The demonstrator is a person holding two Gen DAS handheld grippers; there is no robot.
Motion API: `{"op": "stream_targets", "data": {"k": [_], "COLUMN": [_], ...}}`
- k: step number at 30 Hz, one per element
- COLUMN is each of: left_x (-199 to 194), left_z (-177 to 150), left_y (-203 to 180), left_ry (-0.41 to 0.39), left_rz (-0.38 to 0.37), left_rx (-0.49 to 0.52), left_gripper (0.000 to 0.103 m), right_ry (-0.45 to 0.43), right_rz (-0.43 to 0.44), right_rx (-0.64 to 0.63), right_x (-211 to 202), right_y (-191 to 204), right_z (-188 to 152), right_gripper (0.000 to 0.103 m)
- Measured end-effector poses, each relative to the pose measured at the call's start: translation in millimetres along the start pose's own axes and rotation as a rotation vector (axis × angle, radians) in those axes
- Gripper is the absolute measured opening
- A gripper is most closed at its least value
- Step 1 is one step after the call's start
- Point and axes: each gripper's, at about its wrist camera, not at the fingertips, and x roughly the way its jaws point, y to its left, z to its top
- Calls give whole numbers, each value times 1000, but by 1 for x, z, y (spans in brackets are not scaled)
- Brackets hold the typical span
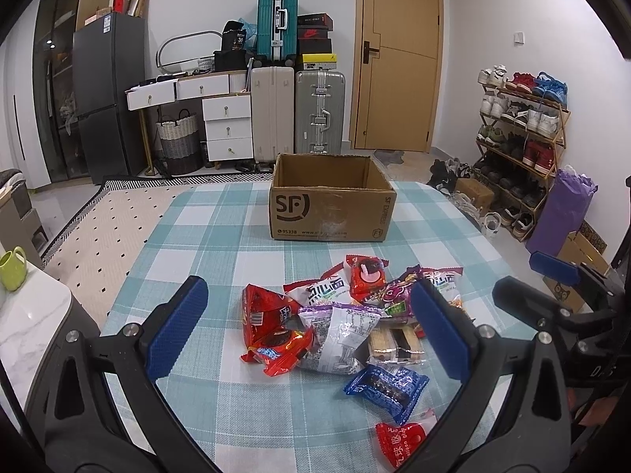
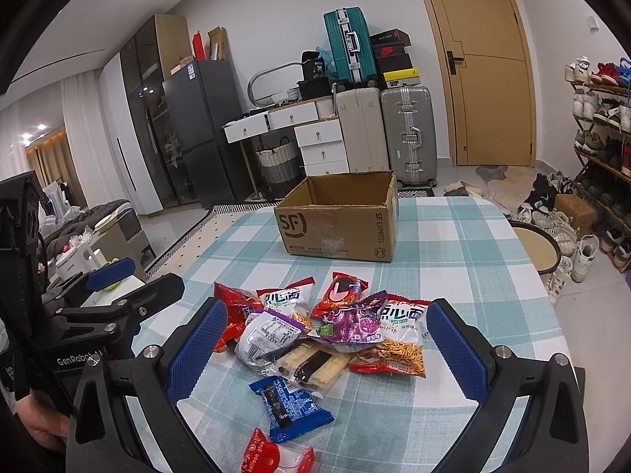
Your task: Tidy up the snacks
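A pile of snack packets (image 1: 347,315) lies on the checked tablecloth (image 1: 221,236), also in the right wrist view (image 2: 327,331). A blue packet (image 1: 388,388) (image 2: 290,408) and a red balloon-glue pack (image 1: 402,445) (image 2: 272,457) lie nearest. An open, empty SF cardboard box (image 1: 331,201) (image 2: 339,220) stands behind the pile. My left gripper (image 1: 311,323) is open above the pile's near side, empty. My right gripper (image 2: 327,351) is open over the pile, empty. Each gripper shows at the edge of the other's view.
Suitcases (image 1: 295,114), a white drawer unit (image 1: 228,126) and a dark fridge (image 1: 106,94) stand beyond the table. A shoe rack (image 1: 520,138) is at the right. A green mug (image 1: 12,268) sits on a side counter at the left. A round stool (image 2: 536,248) is right of the table.
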Motion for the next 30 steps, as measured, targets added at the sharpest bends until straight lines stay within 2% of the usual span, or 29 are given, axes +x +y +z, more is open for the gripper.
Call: {"op": "stream_targets", "data": {"k": [15,23,30], "left_x": [10,28,53], "left_z": [0,0,-3], "left_y": [3,6,26], "left_ry": [23,51,81], "left_rz": [5,-37,-54], "left_rx": [-7,-17,-46], "left_gripper": [103,103,102], "right_ry": [3,15,28], "right_rz": [-1,13,23], "right_rx": [4,16,14], "right_x": [3,13,30], "right_y": [-2,-9,-15], "right_z": [-2,-5,-9], "right_gripper": [103,103,103]}}
